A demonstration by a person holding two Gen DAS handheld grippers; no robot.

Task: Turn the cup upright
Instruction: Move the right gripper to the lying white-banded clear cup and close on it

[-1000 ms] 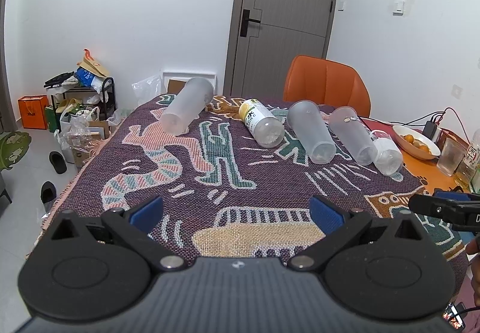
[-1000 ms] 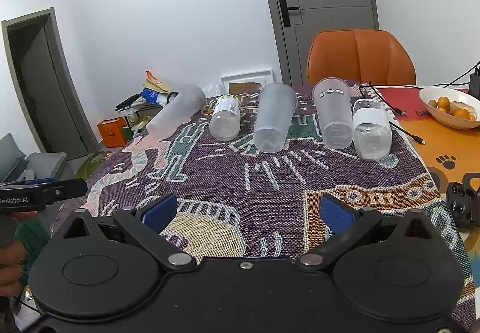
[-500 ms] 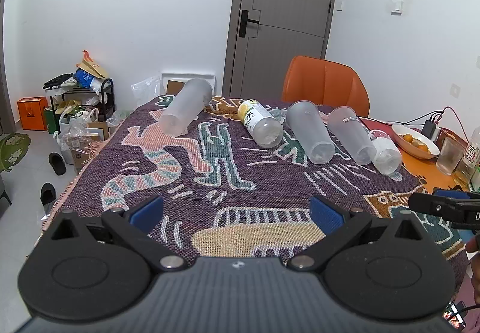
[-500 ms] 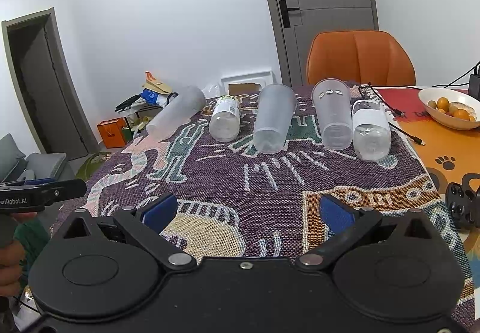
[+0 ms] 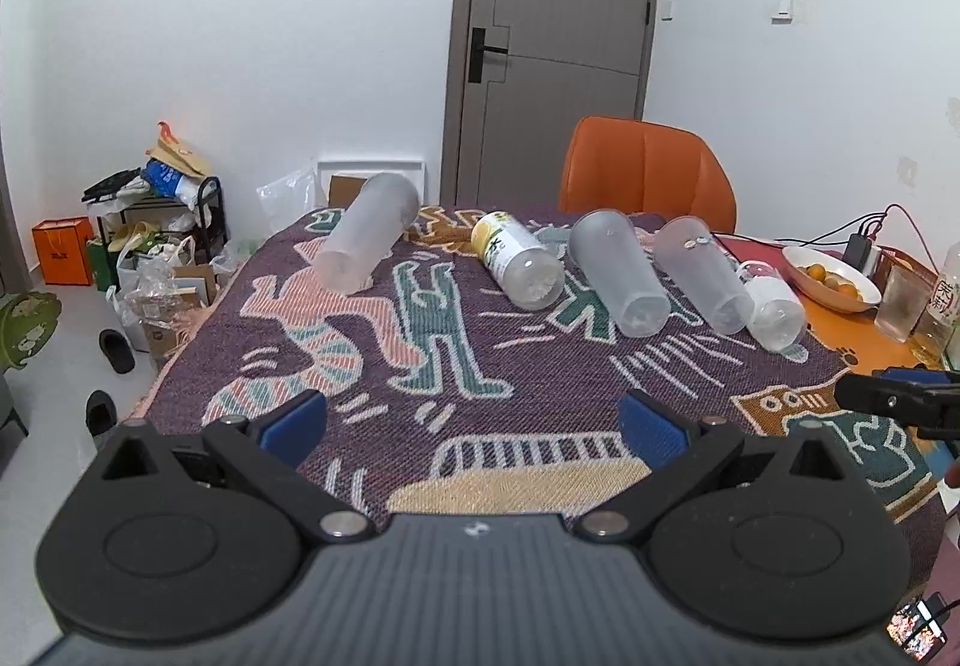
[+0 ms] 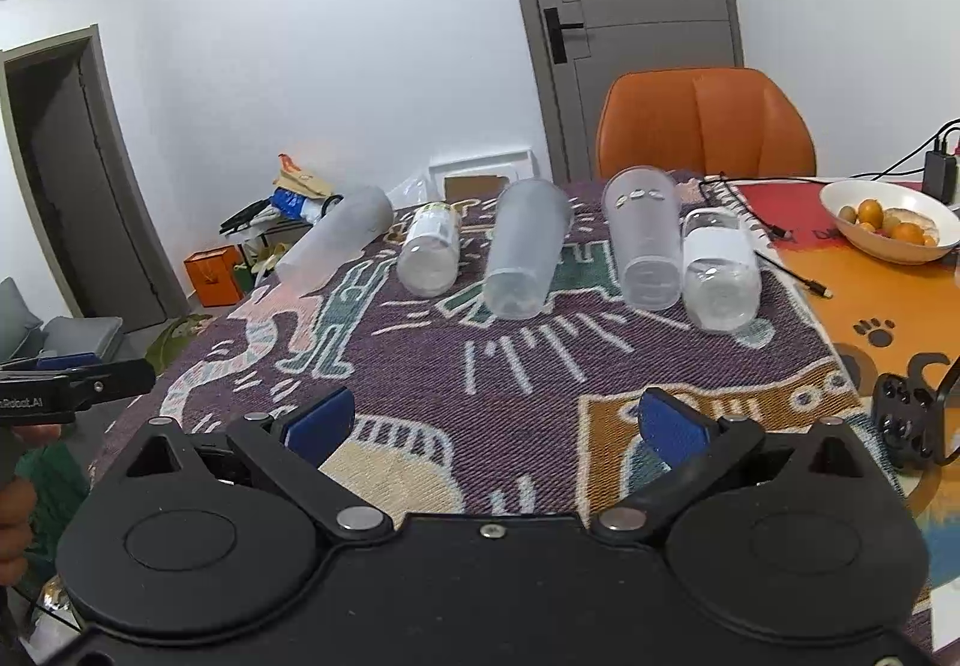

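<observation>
Several cups and bottles lie on their sides in a row on the patterned cloth. From the left: a frosted cup, a yellow-labelled bottle, a frosted cup, a clear cup and a white-labelled bottle. My left gripper is open and empty over the near edge. My right gripper is open and empty, also near the front edge, well short of the row.
An orange chair stands behind the table. A fruit bowl, cables and a glass sit on the orange mat at the right. A black clamp lies at the right edge. Clutter and shoes are on the floor at the left.
Both grippers have drifted slightly; the row sits a little differently in each view. Nothing was touched or moved.
</observation>
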